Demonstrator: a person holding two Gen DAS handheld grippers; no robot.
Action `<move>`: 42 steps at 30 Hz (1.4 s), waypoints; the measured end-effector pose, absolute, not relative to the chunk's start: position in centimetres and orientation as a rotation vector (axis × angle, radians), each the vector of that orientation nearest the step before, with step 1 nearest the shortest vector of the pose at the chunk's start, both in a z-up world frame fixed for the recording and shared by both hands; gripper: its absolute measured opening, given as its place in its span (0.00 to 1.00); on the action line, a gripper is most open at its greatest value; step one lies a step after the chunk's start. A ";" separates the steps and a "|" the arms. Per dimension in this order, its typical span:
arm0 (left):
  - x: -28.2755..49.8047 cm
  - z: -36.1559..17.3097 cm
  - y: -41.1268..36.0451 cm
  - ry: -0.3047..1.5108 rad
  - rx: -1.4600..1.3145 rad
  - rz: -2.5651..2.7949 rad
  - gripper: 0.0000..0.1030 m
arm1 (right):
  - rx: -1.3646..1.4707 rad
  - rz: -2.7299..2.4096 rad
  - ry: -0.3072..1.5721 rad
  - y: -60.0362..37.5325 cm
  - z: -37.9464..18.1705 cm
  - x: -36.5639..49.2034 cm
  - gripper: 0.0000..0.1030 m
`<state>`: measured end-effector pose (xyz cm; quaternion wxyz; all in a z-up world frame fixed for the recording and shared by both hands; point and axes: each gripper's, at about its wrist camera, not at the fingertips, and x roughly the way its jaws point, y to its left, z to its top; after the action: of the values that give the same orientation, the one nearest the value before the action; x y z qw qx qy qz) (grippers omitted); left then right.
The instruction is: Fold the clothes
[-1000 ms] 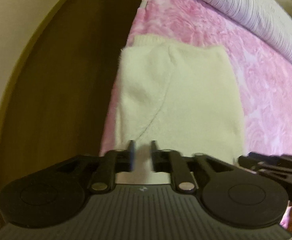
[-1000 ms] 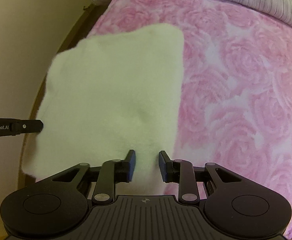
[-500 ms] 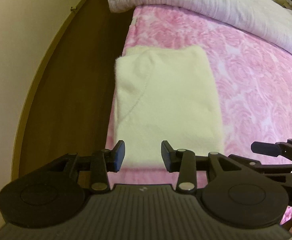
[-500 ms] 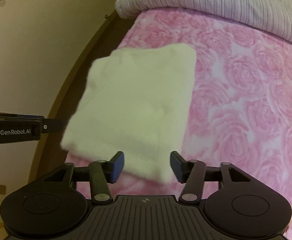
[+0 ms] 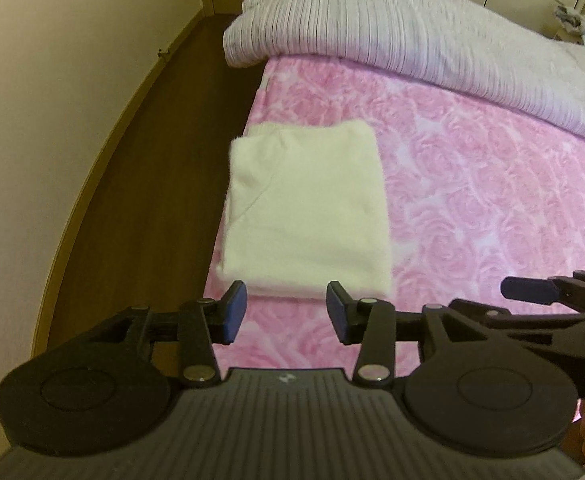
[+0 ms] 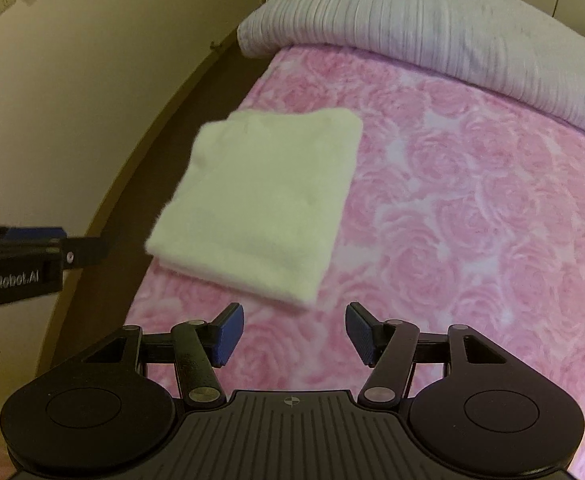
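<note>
A cream fluffy garment (image 5: 306,208) lies folded into a neat rectangle near the left edge of the bed; it also shows in the right wrist view (image 6: 266,200). My left gripper (image 5: 287,312) is open and empty, hanging just short of the garment's near edge. My right gripper (image 6: 294,330) is open and empty, also back from the near edge. The right gripper's fingers (image 5: 532,290) show at the right of the left wrist view, and the left gripper's fingers (image 6: 32,236) show at the left of the right wrist view.
The bed has a pink rose-patterned blanket (image 5: 472,184) (image 6: 472,208). A rolled striped grey duvet (image 5: 412,36) (image 6: 432,24) lies across the far side. Dark wooden floor (image 5: 140,184) and a cream wall (image 5: 52,80) lie left of the bed.
Both grippers opened, let go of the garment's near edge and pulled back and up. The folded garment now rests flat on the bed.
</note>
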<state>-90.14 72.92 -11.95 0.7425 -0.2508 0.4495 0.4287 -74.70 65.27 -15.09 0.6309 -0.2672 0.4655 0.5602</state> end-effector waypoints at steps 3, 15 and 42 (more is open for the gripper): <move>-90.3 -10.4 71.2 0.960 -0.527 0.960 0.44 | -0.582 1.306 1.031 63.9 -13.4 -74.6 0.59; -90.1 -8.2 67.6 0.893 -0.545 1.013 0.45 | -0.524 1.352 0.993 60.9 -10.9 -73.7 0.59; -80.0 -8.5 54.8 0.856 -0.780 1.353 0.43 | -0.822 1.629 0.954 55.3 -10.8 -63.0 0.59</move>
<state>-80.03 54.84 -8.52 0.6290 -0.3403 0.3738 0.5906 -63.01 55.35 -10.80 0.5153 -0.3421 0.3971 0.6780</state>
